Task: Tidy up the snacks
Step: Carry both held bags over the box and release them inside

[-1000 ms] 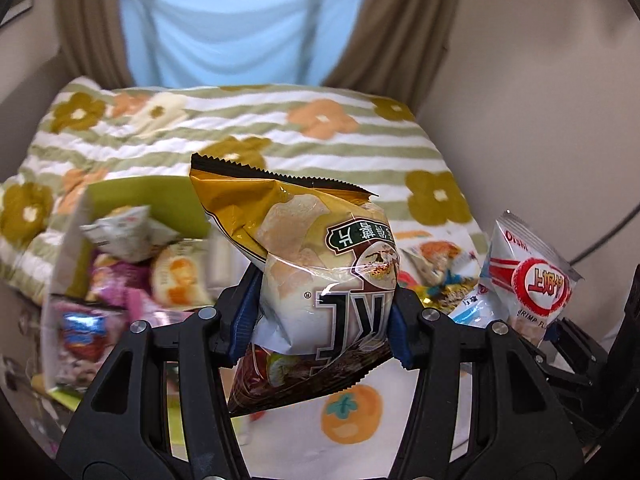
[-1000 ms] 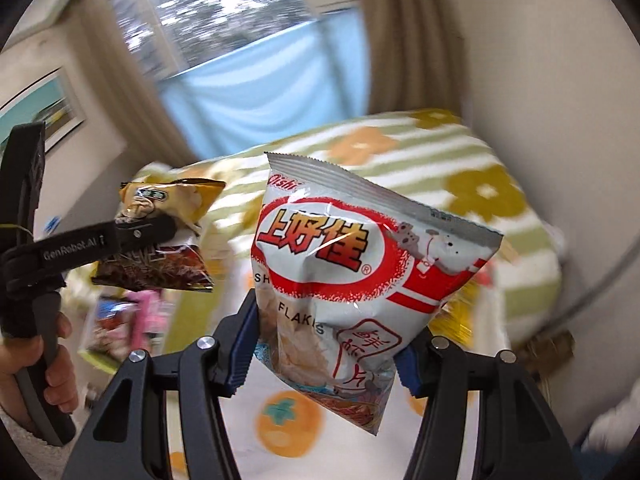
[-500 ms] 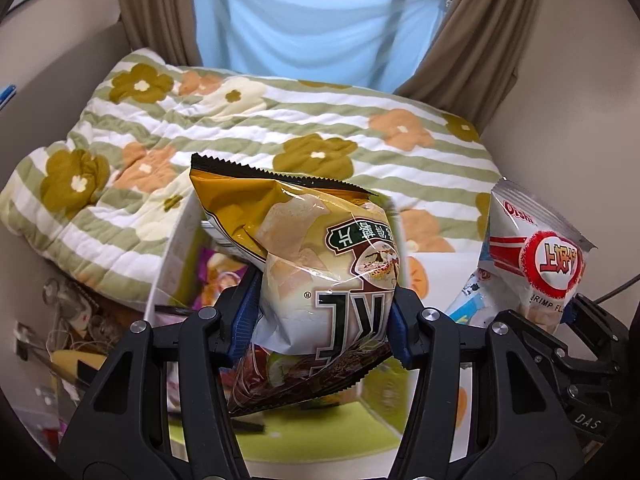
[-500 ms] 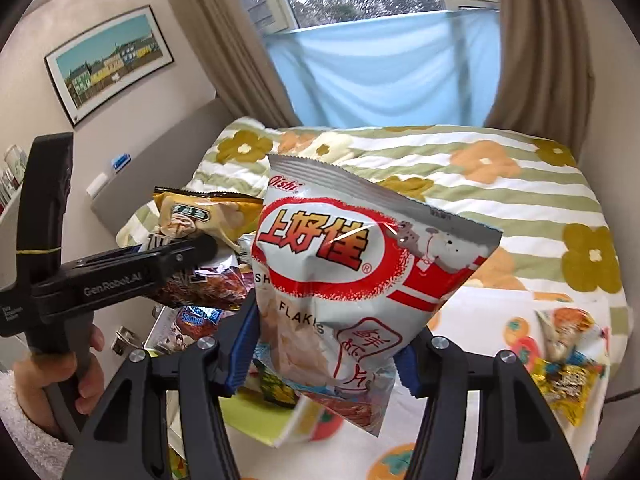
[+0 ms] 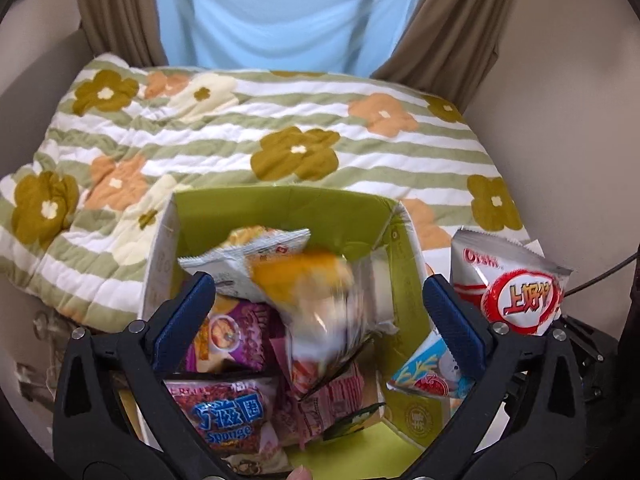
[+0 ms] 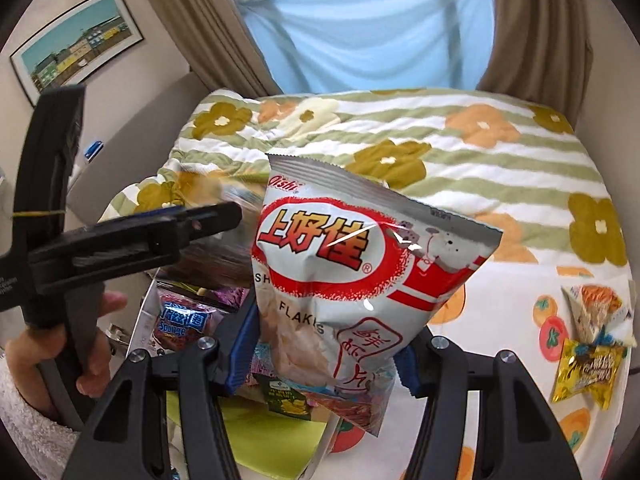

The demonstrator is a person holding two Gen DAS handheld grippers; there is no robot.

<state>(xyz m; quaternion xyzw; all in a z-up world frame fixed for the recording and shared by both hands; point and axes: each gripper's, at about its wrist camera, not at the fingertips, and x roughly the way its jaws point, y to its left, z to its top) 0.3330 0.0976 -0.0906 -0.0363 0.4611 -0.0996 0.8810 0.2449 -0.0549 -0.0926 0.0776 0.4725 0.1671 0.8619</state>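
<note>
The left gripper (image 5: 316, 308) was opening above the green box (image 5: 280, 204) to drop a blurred, probably yellow-brown, snack bag (image 5: 312, 300), while the right gripper (image 6: 320, 356) pinched the shrimp flakes bag (image 6: 340, 272).

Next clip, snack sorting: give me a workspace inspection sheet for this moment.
Surface: white cloth with orange fruit print, beside a green-striped floral quilt.
Job's things: green-lined cardboard box holding packets; blurred yellow-and-white bag dropping into it; red-and-white Oishi shrimp flakes bag held above.
Clutter: two small snack packets lying on the cloth.
Grippers: left gripper jaws opening, pads clear of the blurred bag; right gripper clamped on the Oishi bag.
Cables: thin dark cable by the wall.
Surroundings: brown curtains, blue sheet over the window, framed picture.
</note>
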